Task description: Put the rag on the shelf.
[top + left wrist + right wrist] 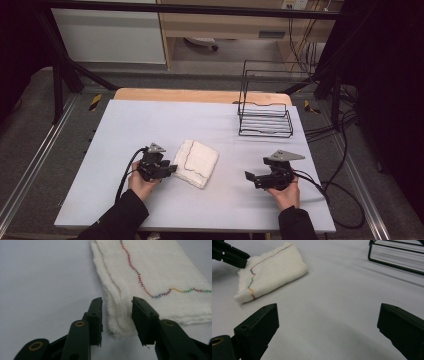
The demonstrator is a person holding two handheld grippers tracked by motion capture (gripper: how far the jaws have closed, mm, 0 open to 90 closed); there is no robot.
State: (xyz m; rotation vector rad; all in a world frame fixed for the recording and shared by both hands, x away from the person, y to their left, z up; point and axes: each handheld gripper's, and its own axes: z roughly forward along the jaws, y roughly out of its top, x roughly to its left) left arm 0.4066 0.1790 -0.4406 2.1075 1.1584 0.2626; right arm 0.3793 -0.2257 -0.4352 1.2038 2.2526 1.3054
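A folded white cloth (196, 162) with a wavy line of coloured stitching lies near the middle of the pale table (150, 120). My left gripper (172, 169) is at the cloth's left edge. In the left gripper view the cloth (155, 272) has its near corner between the jaws of that gripper (117, 312), which stand open on either side of the folded layers without pinching them. My right gripper (250, 176) rests to the right of the cloth, apart from it, and is wide open (328, 317) over bare table. The right gripper view has the cloth (272, 270) at upper left with the left gripper (229, 253) beside it.
A black wire rack (265, 120) stands at the table's back right, and its base (397, 255) is at the top right of the right gripper view. Cables (345, 200) trail off the table's right side. A wooden board edge (200, 95) runs along the back.
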